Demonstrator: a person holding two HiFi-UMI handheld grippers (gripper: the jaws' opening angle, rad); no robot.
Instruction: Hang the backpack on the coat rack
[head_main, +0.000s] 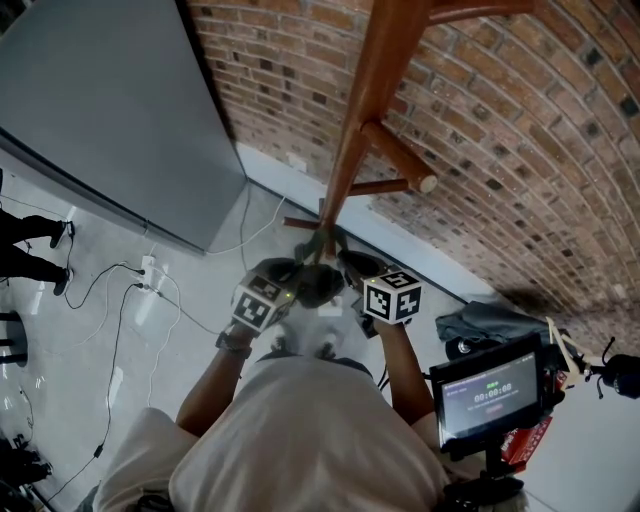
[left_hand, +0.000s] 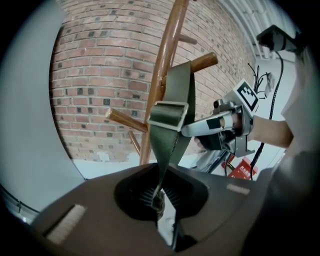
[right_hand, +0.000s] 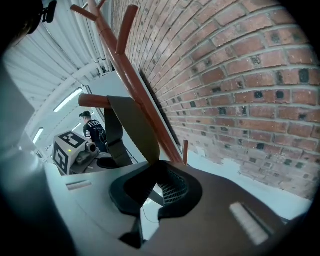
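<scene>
Left gripper (left_hand: 162, 200) and right gripper (right_hand: 160, 187) both pinch the backpack strap (left_hand: 172, 115), already looped over a coat rack (left_hand: 162, 65) peg (left_hand: 202, 61). Only releasing looks left.

A red brick wall (head_main: 520, 150) fills the far side. At the far left a large flat grey panel (head_main: 100, 110) stands against it. On the pale floor (head_main: 70, 400) to the left lies a white power strip (head_main: 150, 272) with thin black cables (head_main: 110, 340). Near right stands a small dark screen (head_main: 488, 392) on a stand, a red box (head_main: 527, 442) just beside it and a crumpled dark grey cloth (head_main: 490, 322) beyond.
</scene>
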